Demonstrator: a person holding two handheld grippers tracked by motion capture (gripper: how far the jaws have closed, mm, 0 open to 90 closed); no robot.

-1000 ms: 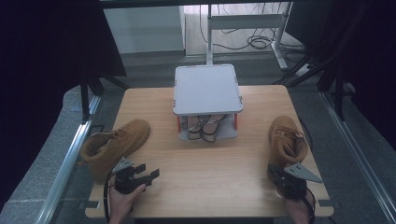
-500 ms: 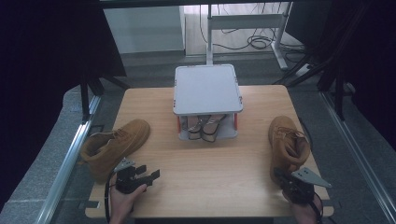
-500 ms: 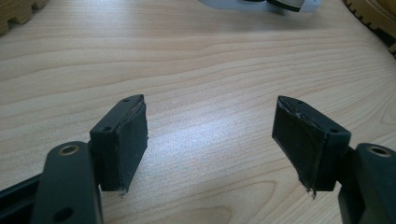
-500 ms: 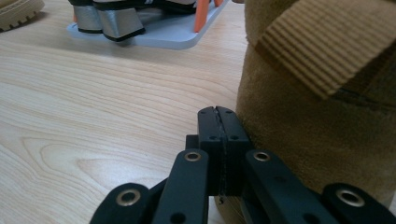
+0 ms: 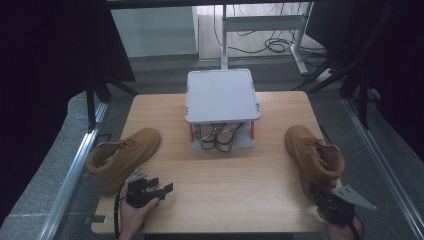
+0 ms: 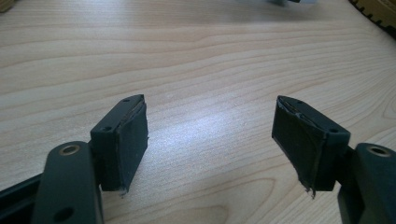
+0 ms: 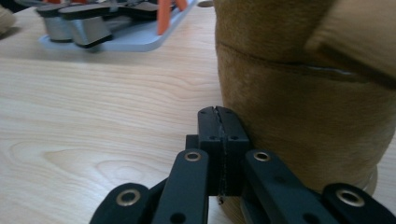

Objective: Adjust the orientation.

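Right boot (image 5: 315,157), tan suede, stands at the table's (image 5: 225,195) right edge, heel toward the person; it looks bulky, with a soft collar and stiff sole, so the heel collar seems the best hold. No writing is legible. Right gripper (image 7: 218,112), jaws pressed together on nothing, lies against its heel. Left gripper (image 5: 162,189) hovers wide open near the left boot (image 5: 122,157).

Counting 2 tan suede boots sitting on the desk (image 5: 220,175): 1 left boot (image 5: 122,157), 1 right boot (image 5: 314,157). 1 grey two-tier rack (image 5: 222,95) standing at centre-back, holding approx. 2 silver heeled shoes (image 5: 220,137) underneath. 2 handheld grippers showing: left gripper (image 5: 162,189), right gripper (image 5: 320,192).
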